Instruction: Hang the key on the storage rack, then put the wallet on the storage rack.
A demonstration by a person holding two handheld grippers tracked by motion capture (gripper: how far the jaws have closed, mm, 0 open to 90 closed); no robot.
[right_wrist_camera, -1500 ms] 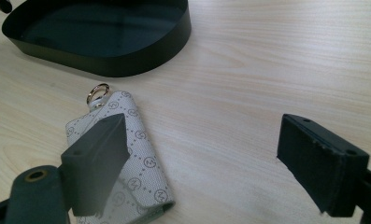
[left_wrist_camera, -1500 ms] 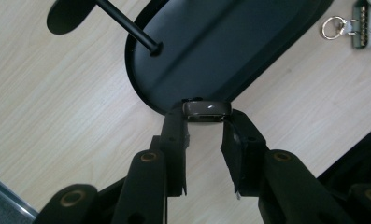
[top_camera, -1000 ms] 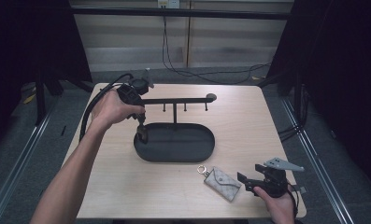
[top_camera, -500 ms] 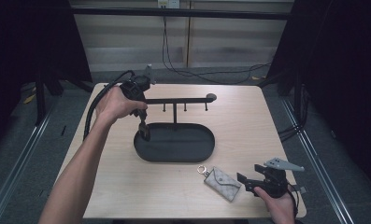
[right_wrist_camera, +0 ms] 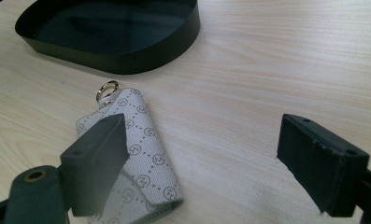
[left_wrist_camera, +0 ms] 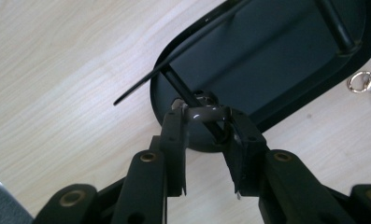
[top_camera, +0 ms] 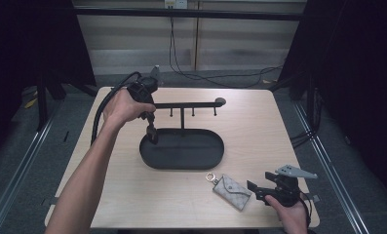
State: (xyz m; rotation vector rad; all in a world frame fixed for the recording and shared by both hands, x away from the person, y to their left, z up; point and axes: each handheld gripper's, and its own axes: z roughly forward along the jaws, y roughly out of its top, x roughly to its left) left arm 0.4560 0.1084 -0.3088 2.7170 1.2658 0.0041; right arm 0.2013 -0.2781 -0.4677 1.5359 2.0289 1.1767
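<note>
A black oval tray (top_camera: 219, 157) with a T-shaped hook rack (top_camera: 191, 104) stands mid-table. My left gripper (top_camera: 151, 134) points down into the tray's left end, under the rack's left tip. In the left gripper view this gripper (left_wrist_camera: 204, 127) is shut on a small glossy dark loop (left_wrist_camera: 203, 113) just above the tray rim (left_wrist_camera: 156, 95). A grey patterned key pouch (top_camera: 234, 192) with a gold ring (top_camera: 210, 178) lies flat in front of the tray. My right gripper (top_camera: 257, 189) rests open right beside it. In the right gripper view its left jaw overlaps the pouch (right_wrist_camera: 143, 154).
The rack's short hooks (top_camera: 193, 113) hang bare over the tray. The pouch's gold ring (right_wrist_camera: 107, 90) points toward the tray wall (right_wrist_camera: 127, 58). Bare wooden tabletop (top_camera: 259, 131) stretches to the right of the tray. Cables trail from both grippers.
The left hand and its gripper have shifted slightly to the right over the tray's left end. The right gripper and the pouch have not moved.
</note>
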